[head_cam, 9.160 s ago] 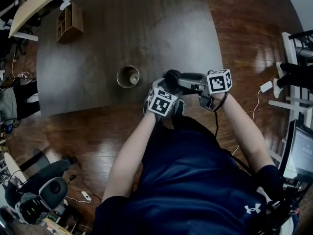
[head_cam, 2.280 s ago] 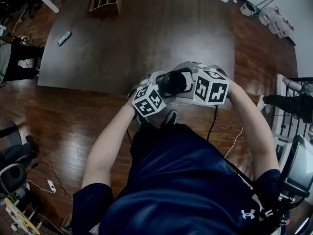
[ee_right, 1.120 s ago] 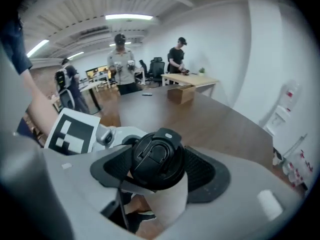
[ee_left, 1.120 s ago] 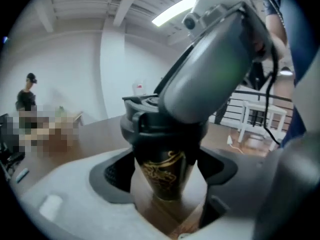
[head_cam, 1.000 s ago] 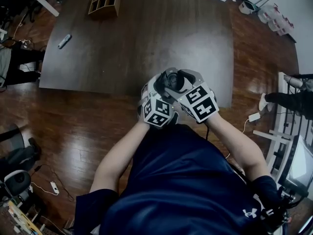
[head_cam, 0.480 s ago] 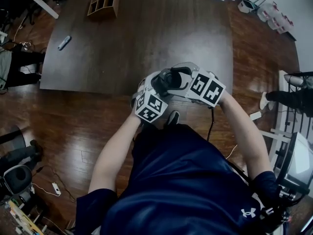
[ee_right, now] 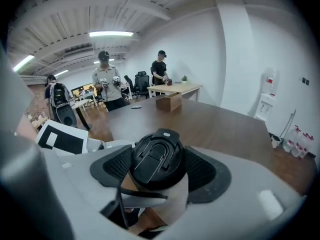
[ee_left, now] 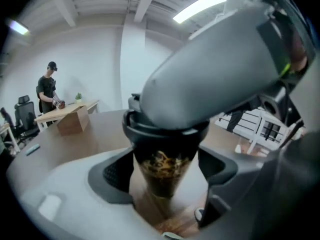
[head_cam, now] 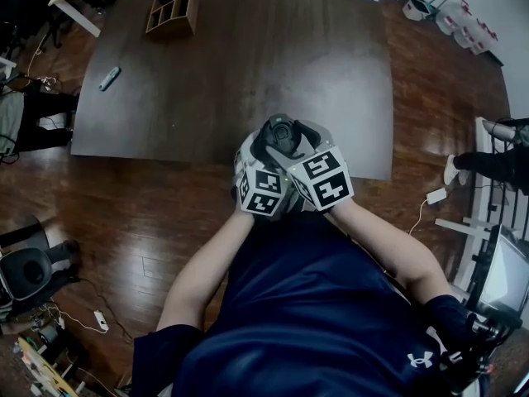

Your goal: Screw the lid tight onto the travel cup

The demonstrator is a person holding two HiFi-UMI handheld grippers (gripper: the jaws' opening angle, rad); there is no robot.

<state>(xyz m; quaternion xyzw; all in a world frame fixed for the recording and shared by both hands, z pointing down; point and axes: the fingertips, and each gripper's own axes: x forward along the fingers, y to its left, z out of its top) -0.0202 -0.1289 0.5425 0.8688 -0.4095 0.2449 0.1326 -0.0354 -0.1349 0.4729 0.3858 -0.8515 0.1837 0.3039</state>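
The travel cup (ee_left: 164, 173) is a dark tapered cup with a brown pattern, held up over the table's near edge. My left gripper (ee_left: 165, 170) is shut on its body, with a black pad on each side. The black lid (ee_right: 159, 159) sits on the cup's mouth, its flip tab facing the camera. My right gripper (ee_right: 159, 168) is shut on the lid from above. In the head view the cup and lid (head_cam: 279, 132) show just beyond the two marker cubes, with the left gripper (head_cam: 261, 149) and right gripper (head_cam: 296, 143) pressed close together.
The dark brown table (head_cam: 248, 56) stretches ahead. A wooden compartment box (head_cam: 172, 11) stands at its far left corner, and a small grey remote (head_cam: 108, 78) lies near the left edge. People (ee_right: 107, 84) stand at desks far behind. A white rack (head_cam: 496, 147) is at the right.
Over the last half second the right gripper's cube swung from the right side in toward the left cube, turning with the lid. The left gripper kept hold of the cup.
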